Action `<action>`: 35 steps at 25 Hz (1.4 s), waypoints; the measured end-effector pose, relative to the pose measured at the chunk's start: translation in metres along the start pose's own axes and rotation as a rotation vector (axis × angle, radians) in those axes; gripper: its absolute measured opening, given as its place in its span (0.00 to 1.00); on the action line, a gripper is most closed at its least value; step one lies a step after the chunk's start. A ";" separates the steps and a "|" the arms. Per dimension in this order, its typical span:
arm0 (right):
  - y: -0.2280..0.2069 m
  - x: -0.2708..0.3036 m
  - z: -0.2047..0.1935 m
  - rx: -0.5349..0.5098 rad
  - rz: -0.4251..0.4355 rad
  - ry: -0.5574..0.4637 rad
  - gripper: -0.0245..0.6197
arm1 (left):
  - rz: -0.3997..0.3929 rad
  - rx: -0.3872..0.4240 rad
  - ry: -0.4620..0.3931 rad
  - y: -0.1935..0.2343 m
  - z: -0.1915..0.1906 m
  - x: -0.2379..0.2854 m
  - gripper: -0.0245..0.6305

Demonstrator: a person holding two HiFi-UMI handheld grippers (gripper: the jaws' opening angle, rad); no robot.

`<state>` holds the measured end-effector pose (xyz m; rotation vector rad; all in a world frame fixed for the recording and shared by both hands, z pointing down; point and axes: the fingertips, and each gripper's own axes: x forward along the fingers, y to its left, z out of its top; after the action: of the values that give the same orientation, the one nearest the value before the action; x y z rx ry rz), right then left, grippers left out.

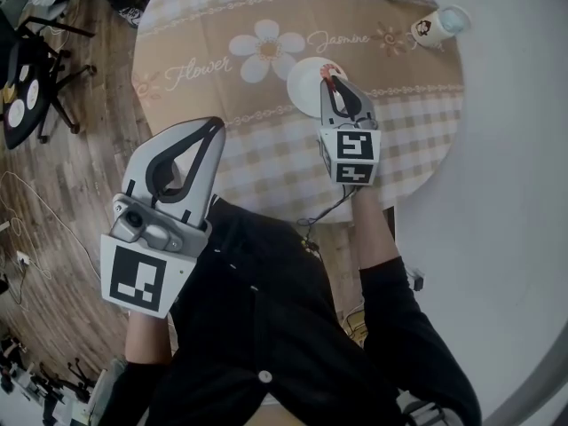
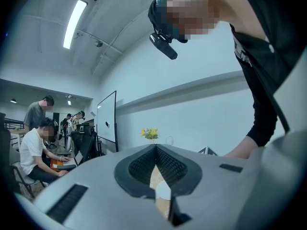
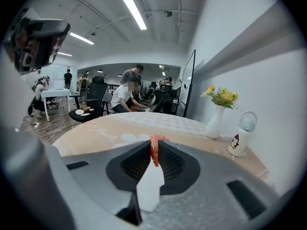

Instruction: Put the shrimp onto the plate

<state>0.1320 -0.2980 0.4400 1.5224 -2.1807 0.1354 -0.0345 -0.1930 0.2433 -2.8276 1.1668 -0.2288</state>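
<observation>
A small orange-red shrimp (image 3: pixel 154 149) is pinched between the tips of my right gripper (image 1: pixel 334 80), which is shut on it. The shrimp (image 1: pixel 332 71) hangs over the right part of a small white plate (image 1: pixel 305 82) on the round table. Part of the plate is hidden under the gripper. My left gripper (image 1: pixel 209 130) is held back over the table's near left edge, close to my body. Its jaws meet at the tips with nothing between them, shut (image 2: pixel 156 146).
The round table has a tan cloth (image 1: pixel 222 69) with flower prints and a checked border. A white vase with yellow flowers (image 3: pixel 216 114) and a small white bottle (image 1: pixel 433 26) stand at the far right. Office chairs (image 1: pixel 35 69) and cables lie on the wooden floor to the left.
</observation>
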 end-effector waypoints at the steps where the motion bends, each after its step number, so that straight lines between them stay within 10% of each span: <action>1: 0.001 0.003 -0.003 -0.002 0.004 0.009 0.10 | 0.005 -0.001 0.001 0.001 0.000 -0.001 0.04; 35: 0.028 0.062 -0.099 -0.061 0.141 0.304 0.10 | 0.014 -0.018 0.034 0.005 -0.013 0.003 0.04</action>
<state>0.1218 -0.3072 0.5591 1.2250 -2.0262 0.3215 -0.0384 -0.1989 0.2562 -2.8406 1.2011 -0.2683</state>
